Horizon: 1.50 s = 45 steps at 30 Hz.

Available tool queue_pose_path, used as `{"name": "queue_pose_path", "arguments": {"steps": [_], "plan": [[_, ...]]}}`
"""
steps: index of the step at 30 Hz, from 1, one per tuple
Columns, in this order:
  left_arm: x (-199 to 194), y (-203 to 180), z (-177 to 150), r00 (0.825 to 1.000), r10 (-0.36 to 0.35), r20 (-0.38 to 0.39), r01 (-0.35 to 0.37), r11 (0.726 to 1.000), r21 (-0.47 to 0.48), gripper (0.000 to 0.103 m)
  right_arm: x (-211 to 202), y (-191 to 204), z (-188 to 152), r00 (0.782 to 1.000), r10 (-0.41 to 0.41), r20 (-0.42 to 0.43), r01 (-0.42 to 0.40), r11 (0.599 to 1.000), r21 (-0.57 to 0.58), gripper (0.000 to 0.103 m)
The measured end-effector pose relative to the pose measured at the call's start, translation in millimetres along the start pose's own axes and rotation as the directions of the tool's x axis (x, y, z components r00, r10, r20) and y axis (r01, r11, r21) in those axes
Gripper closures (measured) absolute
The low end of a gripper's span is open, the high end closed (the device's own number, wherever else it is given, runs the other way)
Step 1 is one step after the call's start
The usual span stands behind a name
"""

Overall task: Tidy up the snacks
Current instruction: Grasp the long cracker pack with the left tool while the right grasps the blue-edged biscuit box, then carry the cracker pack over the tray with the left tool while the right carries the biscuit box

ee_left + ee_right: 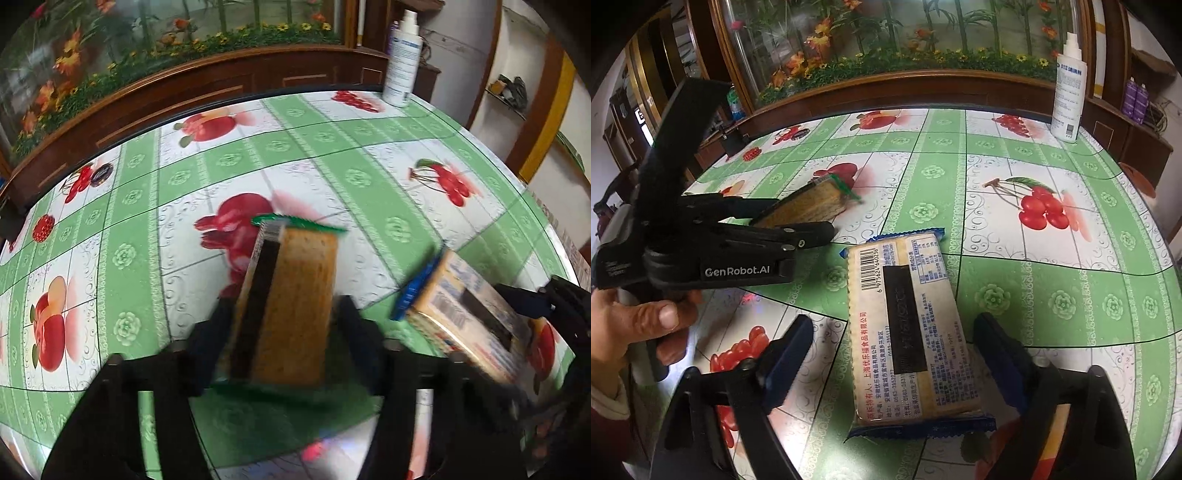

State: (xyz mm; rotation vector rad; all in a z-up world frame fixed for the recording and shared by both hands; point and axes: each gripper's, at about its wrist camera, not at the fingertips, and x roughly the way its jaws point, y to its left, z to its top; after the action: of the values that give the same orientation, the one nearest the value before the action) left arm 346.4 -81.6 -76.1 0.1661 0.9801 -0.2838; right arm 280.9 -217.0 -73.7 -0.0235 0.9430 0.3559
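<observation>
My left gripper [282, 317] is shut on a green-edged pack of brown biscuits [291, 299], held a little above the fruit-print tablecloth [258, 155]; both also show in the right wrist view, the gripper [798, 221] and the pack [812, 205]. A blue-edged pack of pale crackers [908, 325] lies flat on the tablecloth [1052, 288], label side up. My right gripper [894, 354] is open, with its jaws on either side of that pack and apart from it. The cracker pack also appears blurred at the right of the left wrist view [469, 314].
A white spray bottle [1069, 88] stands at the table's far right edge, also in the left wrist view [402, 59]. A wooden cabinet with flowers behind glass [905, 44] runs along the far side. The person's hand [635, 321] holds the left gripper.
</observation>
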Motion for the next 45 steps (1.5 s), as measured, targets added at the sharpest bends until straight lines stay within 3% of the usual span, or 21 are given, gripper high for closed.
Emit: {"name": "queue_pose_path", "arguments": {"steps": [2,4,11,20,25,35,45], "plan": [[-1.9,-2.6,-2.3,1.000,0.008,-0.004,-0.008,1.000,0.000,0.056,-1.2,-0.9,-0.1,1.000,-0.030,0.008,0.030,1.000,-0.002,0.039],[-3.9,-2.1,-5.2,1.000,0.007,-0.003,-0.007,1.000,-0.010,0.056,-2.2,-4.3,-0.3,0.999,-0.033,0.011,0.033,0.999,0.007,0.044],[-20.5,-2.7,-28.5,1.000,0.029,-0.011,-0.030,0.997,-0.073,0.057,-4.4,-6.4,-1.5,1.000,-0.008,0.015,0.008,1.000,0.020,0.045],[-69.9,-4.7,-103.3,0.992,0.129,0.004,-0.125,0.969,-0.215,0.057,-9.5,-2.6,-5.5,0.997,0.078,0.015,-0.078,0.995,0.054,0.045],[-98.0,-12.7,-139.5,0.983,0.181,0.018,-0.171,0.955,-0.242,0.057,-9.3,8.3,-9.8,0.975,0.224,0.011,-0.224,0.970,0.094,0.046],[-154.2,-32.6,-176.8,0.964,0.250,0.094,-0.218,0.940,-0.264,0.057,-11.0,43.2,-19.5,0.951,0.309,-0.006,-0.308,0.949,0.063,0.046],[-197.6,-28.3,-200.2,0.937,0.322,0.139,-0.264,0.909,-0.322,0.057,-23.8,70.0,-26.6,0.931,0.366,-0.006,-0.366,0.931,0.012,0.046]]}}
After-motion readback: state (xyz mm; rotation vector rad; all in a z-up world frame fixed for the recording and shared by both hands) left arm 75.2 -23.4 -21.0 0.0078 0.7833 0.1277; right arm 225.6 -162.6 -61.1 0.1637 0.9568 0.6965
